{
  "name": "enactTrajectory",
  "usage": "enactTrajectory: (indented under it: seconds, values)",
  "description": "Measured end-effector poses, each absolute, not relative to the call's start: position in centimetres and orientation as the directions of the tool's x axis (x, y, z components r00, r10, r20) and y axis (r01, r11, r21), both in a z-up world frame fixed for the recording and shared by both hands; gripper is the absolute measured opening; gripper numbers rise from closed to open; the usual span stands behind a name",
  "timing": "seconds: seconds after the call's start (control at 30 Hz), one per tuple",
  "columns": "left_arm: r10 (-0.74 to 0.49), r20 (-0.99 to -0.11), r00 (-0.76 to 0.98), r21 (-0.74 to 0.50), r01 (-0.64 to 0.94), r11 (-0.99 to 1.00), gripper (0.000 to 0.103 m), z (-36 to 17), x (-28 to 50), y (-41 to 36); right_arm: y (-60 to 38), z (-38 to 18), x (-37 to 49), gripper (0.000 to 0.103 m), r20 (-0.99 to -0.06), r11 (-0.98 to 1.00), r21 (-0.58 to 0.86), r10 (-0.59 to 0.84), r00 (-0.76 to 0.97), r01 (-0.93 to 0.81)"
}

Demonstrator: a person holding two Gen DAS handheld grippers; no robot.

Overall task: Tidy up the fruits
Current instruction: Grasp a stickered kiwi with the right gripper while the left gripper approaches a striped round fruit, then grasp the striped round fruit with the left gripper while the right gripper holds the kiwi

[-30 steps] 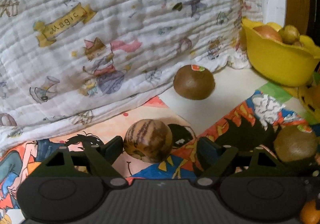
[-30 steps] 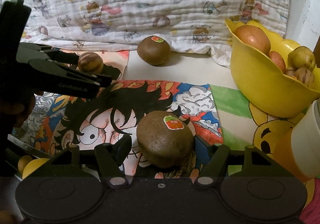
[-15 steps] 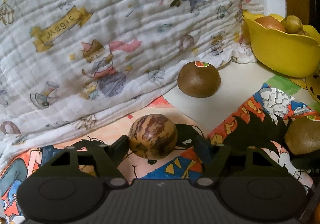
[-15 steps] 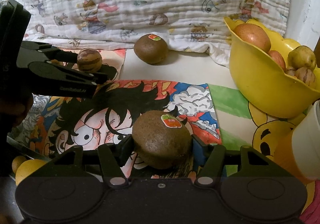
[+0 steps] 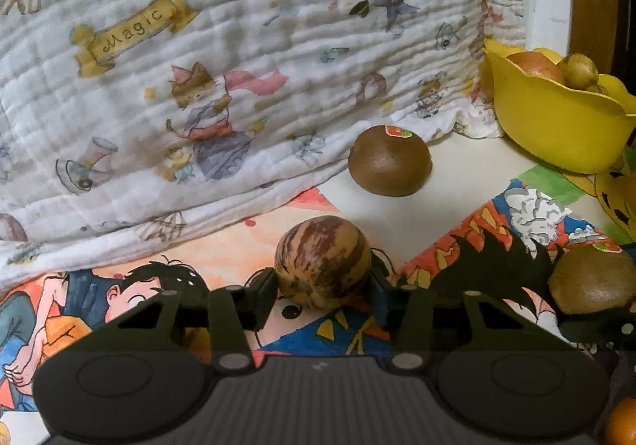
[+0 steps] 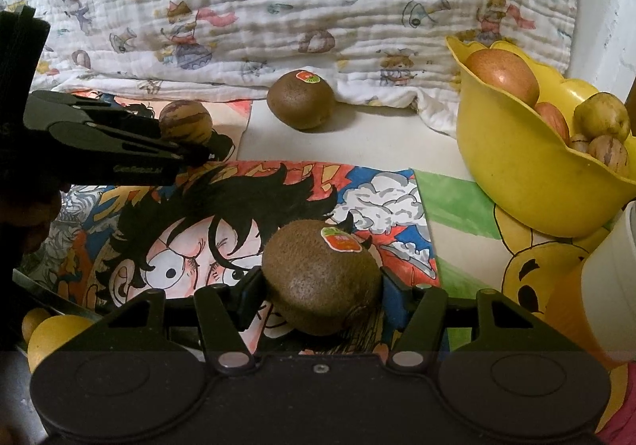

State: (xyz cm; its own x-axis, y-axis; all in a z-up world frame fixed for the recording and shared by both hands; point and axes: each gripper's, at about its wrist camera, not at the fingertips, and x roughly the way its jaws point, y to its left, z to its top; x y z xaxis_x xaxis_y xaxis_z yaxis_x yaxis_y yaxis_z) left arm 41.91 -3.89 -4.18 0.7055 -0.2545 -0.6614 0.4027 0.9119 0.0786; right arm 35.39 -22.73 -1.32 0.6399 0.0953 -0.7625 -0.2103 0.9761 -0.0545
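A round fruit with brown stripes (image 5: 322,258) lies on a cartoon mat between the fingers of my left gripper (image 5: 322,284). The jaws are closing and both pads touch its sides. In the right wrist view my right gripper (image 6: 322,288) is shut on a brown kiwi (image 6: 318,270) with a red sticker, which rests on the mat. That kiwi (image 5: 592,278) also shows at the right of the left wrist view. A second kiwi (image 6: 300,99) lies free by the blanket's edge. A yellow bowl (image 6: 516,175) at the right holds apples and several small fruits.
A white printed blanket (image 5: 198,67) rises behind the mats. A white cup (image 6: 612,286) stands close at the right. Yellow fruits (image 6: 51,333) lie at the lower left and an orange (image 5: 624,421) at the lower right. Bare white tabletop (image 6: 377,143) lies between the free kiwi and the bowl.
My left gripper's fingers have drawn in from wide apart onto the striped fruit. The right gripper's fingers have narrowed slightly against the kiwi. Neither hand has shifted.
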Motion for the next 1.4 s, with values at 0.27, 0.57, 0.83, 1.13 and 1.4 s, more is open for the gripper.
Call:
enactTrajectory:
  seconds: [0.27, 0.57, 0.83, 1.13, 1.4]
  values:
    - [-0.312, -0.650, 0.693, 0.039, 0.440, 0.897, 0.052, -4.2, 41.4, -3.8, -22.8, -1.3, 35.4, 0.062, -0.760, 0.976, -0.052, 0.099, 0.642, -0.212]
    - [-0.331, -0.652, 0.682, 0.010, 0.445, 0.895, 0.054, -4.2, 41.8, -3.4, -22.7, -1.4, 35.5, 0.067, -0.762, 0.972, -0.050, 0.112, 0.638, -0.230]
    - [-0.339, -0.648, 0.682, -0.009, 0.439, 0.898, 0.053, -4.1, 42.0, -3.5, -22.4, -1.5, 35.7, 0.065, -0.756, 0.965, -0.078, 0.107, 0.646, -0.251]
    - [-0.367, -0.636, 0.679, -0.053, 0.437, 0.898, 0.051, -4.0, 41.3, -3.0, -23.1, -1.6, 35.3, 0.063, -0.728, 0.963, -0.039, 0.155, 0.668, -0.266]
    - [-0.387, -0.636, 0.668, -0.076, 0.445, 0.892, 0.051, -4.0, 40.5, -2.3, -23.0, -1.7, 35.0, 0.063, -0.713, 0.953, -0.048, 0.178, 0.678, -0.300]
